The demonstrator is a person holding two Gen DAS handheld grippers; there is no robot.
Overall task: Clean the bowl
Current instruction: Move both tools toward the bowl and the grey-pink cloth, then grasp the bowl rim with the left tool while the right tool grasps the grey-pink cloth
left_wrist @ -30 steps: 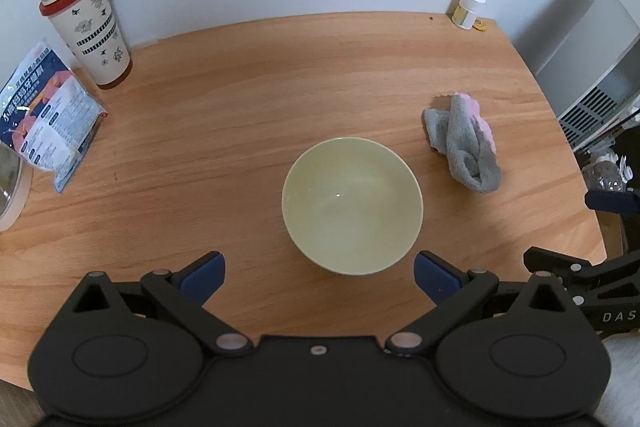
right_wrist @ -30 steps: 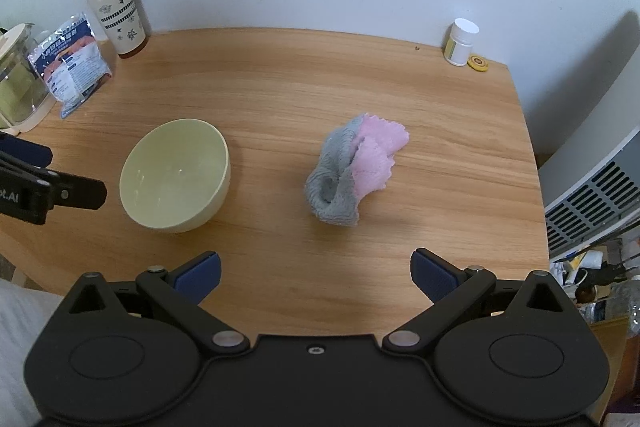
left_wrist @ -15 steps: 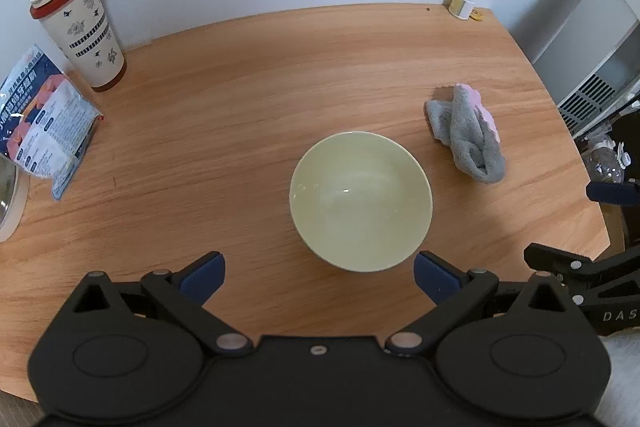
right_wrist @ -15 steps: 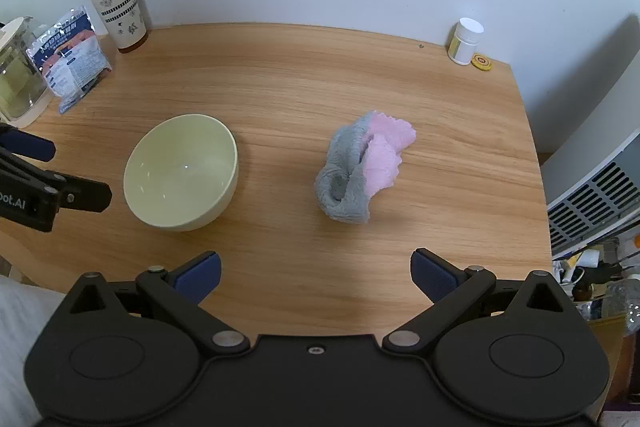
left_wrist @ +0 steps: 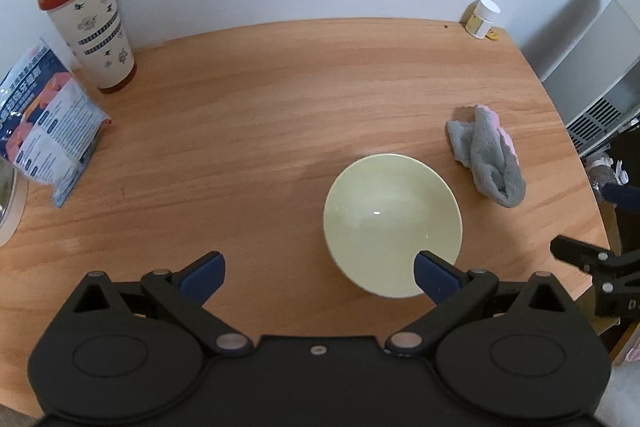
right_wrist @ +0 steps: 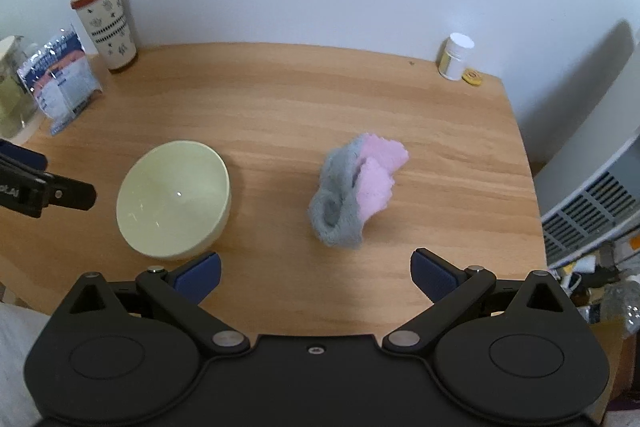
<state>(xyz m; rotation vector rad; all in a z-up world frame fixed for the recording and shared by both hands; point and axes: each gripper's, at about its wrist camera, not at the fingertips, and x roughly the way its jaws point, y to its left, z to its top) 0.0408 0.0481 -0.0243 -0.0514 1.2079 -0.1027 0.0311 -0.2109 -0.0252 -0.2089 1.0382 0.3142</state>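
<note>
L claw (left_wrist: 318,277) spread, bowl (left_wrist: 392,223) by right finger.

Bare wooden table (right_wrist: 280,107) stretches between the bowl (right_wrist: 174,201) and the crumpled cloth (right_wrist: 354,193), leaving passage. The tumbler (left_wrist: 90,23), packet (left_wrist: 48,139) and small bottle (right_wrist: 456,57) crowd only the far edges by the wall.

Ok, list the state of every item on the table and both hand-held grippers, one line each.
Bowl: upright, empty, on the table.
Cloth: crumpled, lying beside the bowl, untouched.
Travel cup: upright, lid on.
Small white-capped bottle: upright, capped.
Printed packet: lying flat by the cup.
Left hand-held gripper: open, holding nothing.
Right hand-held gripper: open, holding nothing.
</note>
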